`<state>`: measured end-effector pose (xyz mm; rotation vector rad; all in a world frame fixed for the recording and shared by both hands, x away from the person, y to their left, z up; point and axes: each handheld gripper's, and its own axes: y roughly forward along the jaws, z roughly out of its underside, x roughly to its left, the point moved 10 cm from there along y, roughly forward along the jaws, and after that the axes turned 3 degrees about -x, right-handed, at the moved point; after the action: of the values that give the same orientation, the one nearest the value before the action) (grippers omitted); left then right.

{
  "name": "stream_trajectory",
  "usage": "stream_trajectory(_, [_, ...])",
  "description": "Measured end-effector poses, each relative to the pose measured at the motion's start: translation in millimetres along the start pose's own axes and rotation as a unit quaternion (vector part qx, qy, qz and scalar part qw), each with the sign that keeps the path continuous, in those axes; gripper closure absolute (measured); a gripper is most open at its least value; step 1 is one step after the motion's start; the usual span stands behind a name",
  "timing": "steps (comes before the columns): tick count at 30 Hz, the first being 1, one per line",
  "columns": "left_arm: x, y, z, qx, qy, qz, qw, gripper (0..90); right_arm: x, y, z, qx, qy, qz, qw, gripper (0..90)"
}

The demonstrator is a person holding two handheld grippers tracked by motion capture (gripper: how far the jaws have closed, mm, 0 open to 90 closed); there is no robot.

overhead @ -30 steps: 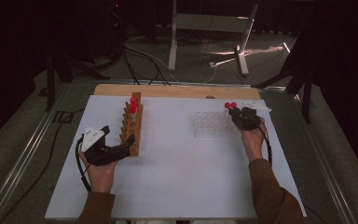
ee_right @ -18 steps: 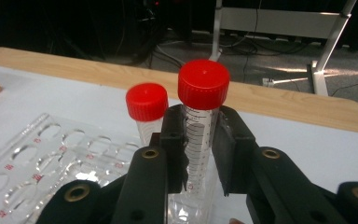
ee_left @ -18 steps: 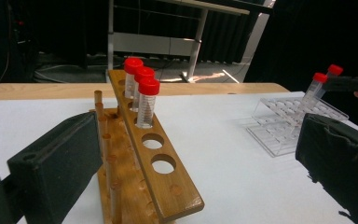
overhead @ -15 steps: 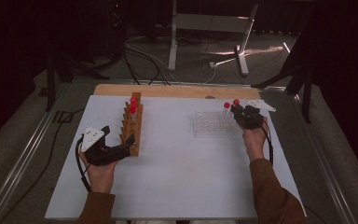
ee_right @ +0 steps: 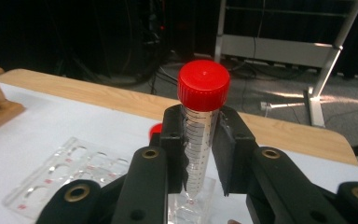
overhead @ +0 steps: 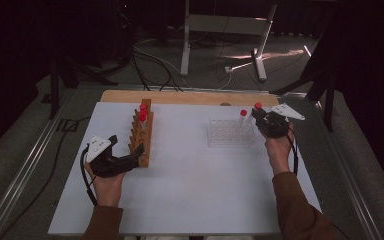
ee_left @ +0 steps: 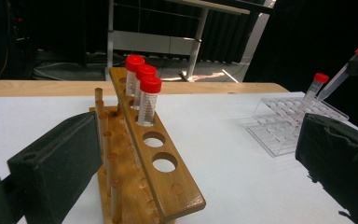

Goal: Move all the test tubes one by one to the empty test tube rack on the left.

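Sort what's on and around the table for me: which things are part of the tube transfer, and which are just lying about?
In the job:
- red-capped tube clamped in the right gripper
- clear plastic rack with one tube standing in it
- wooden rack holding three tubes
- left gripper, open around the wooden rack's near end

Lying about:
- wooden board along the table's far edge
- cables on the floor
- metal stand behind
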<state>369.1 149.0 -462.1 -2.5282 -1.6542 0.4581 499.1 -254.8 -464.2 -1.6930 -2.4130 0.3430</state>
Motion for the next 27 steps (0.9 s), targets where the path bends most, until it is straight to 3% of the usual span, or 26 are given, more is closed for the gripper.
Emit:
stream_trajectory(13, [0.4,2.0,3.0,0.005,0.000,0.002,1.0000,1.0,26.5,-23.1,-11.9,-0.028,-0.003,-0.050,0.9983,74.2])
stream_trajectory(27, [0.8,1.6,1.7,0.006,0.001,0.004,1.0000,1.3,55.6,-47.9,6.1,-0.034,-0.003,-0.102,0.9942,74.2])
